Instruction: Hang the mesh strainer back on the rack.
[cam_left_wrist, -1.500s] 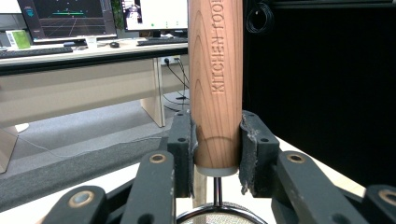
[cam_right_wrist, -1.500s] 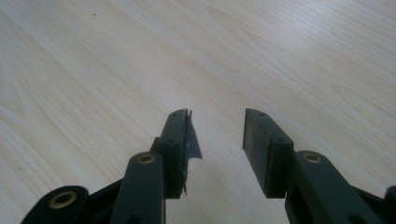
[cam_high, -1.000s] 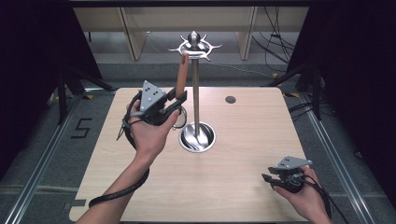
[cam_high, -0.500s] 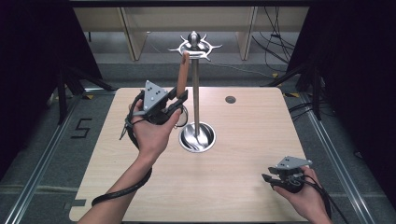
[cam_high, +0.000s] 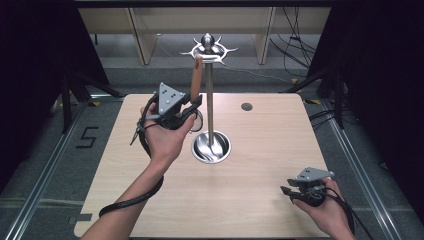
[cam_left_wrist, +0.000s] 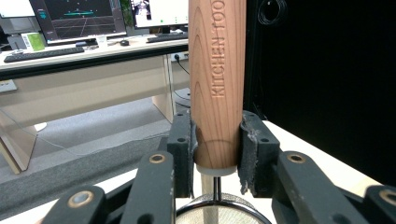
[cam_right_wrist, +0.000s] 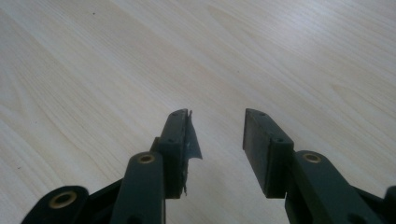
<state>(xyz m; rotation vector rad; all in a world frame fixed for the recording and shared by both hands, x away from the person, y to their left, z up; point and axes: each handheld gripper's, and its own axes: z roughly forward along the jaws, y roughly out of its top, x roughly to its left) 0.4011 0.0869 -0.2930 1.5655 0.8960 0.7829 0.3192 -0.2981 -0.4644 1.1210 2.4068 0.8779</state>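
Tabletop (cam_high: 260, 165) of pale wood lay beneath both grippers, the largest thing in the scene. Just to the right of the left gripper (cam_high: 192, 102) stood a steel utensil stand (cam_high: 209, 95), its round dished base (cam_high: 212, 148) below the jaws and its ring of hooks (cam_high: 208, 49) above them.

Between the two sat the task's thing, a kitchen utensil with a wooden handle (cam_left_wrist: 217, 79), held upright. In the left gripper view the jaws were clenched on the handle's lower end, one pad pressing each side, with the metal ferrule and a thin wire stem dropping below the jaws to a fine mesh head (cam_left_wrist: 219, 214); it looked like a small strainer or skimmer. From above, the handle rose from the jaws up to just beside the hooks, its top close to one of them; whether it touched could not be told.

Judged from this, the utensil should be light and stiff, with smooth wood that could slip or swivel in the pads if held loosely. The grip near the ferrule seemed sound: it left the top free for the hook, though the long handle above gave leverage for tilting.

Smallest in the scene, the right gripper (cam_high: 290, 190) rested near the table's right front corner, well apart from the stand, its jaws released with nothing between them (cam_right_wrist: 217, 135).
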